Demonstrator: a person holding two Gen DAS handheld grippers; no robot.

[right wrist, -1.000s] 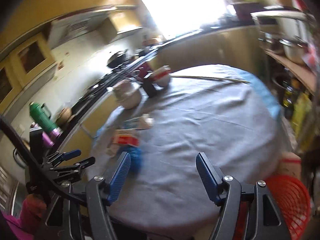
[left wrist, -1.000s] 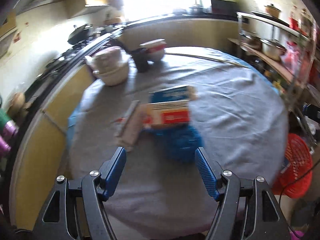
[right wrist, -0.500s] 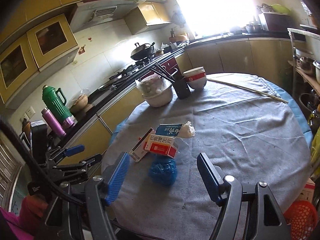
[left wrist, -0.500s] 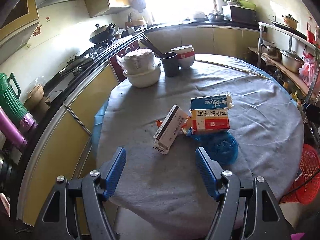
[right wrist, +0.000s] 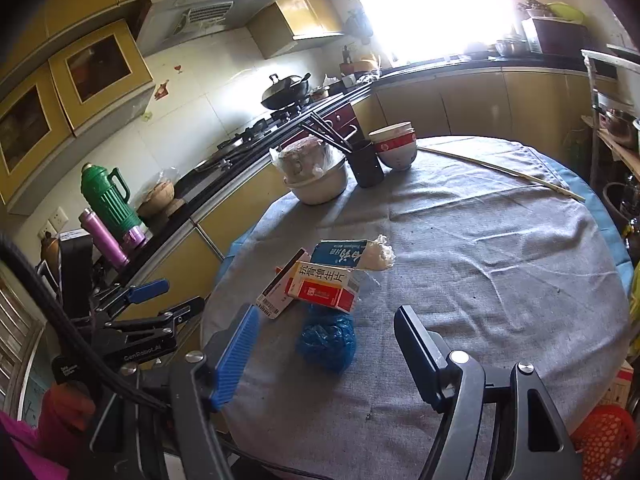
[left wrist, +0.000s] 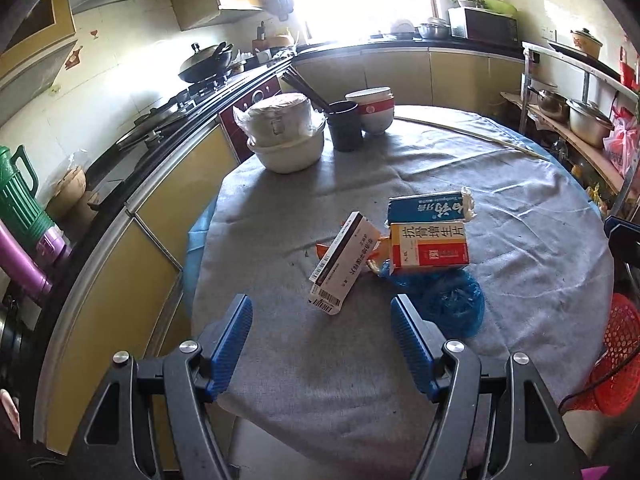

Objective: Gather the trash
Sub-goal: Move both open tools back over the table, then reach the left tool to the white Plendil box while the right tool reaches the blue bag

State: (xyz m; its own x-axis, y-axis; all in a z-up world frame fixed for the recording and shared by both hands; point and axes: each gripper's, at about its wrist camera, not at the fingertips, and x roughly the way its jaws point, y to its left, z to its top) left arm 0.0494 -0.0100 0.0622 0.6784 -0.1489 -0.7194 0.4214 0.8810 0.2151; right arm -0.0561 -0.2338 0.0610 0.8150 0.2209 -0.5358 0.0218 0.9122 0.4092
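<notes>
A heap of trash lies on the round table under a grey cloth: a white carton with a barcode, an orange-and-white carton, a blue carton with crumpled white paper at its end, and a crumpled blue plastic bag. My left gripper hovers open just short of the white carton, nothing between its fingers. My right gripper also stands open, with the blue bag lying beyond its fingertips, untouched. In the right wrist view the left gripper shows at the left table edge.
At the table's far side stand a covered white pot in a bowl, a dark cup with chopsticks, stacked bowls and a long thin stick. A red mesh basket sits on the floor to the right. Kitchen counter with flasks runs left.
Both views were blurred a second ago and are now sharp and steady. The trash heap has shifted in both views as the grippers swung, then settled. Neither gripper's jaws changed visibly.
</notes>
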